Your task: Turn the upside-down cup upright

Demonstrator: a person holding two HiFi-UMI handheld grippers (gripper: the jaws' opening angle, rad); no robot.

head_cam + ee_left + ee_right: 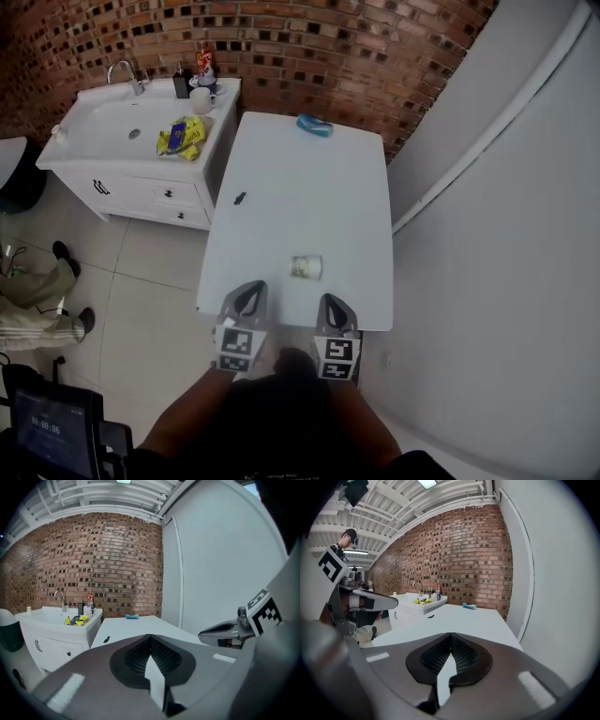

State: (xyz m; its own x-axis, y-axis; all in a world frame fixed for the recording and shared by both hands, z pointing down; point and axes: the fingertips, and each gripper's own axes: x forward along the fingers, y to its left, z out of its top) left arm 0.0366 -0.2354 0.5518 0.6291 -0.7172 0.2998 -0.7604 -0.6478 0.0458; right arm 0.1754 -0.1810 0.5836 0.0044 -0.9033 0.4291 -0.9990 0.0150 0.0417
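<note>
Right, head view: the cup [306, 267] sits on the white surface [309, 187] close to its near edge, just beyond the left gripper [248, 298] and the right gripper [331, 309]. Left gripper view: jaws pressed together, nothing between. Right gripper view: jaws together too, empty.

Table [309, 187] mostly bare, with a wide open middle. Cup [306, 267] sits alone near the near edge, free room on every side of it. Small dark item [239, 198] by the left edge and blue thing [314, 126] at the far edge, both well apart from the cup. Wall [487, 262] runs near the right edge. Sink cabinet [150, 192] crowds the far left corner. Near edge open.
</note>
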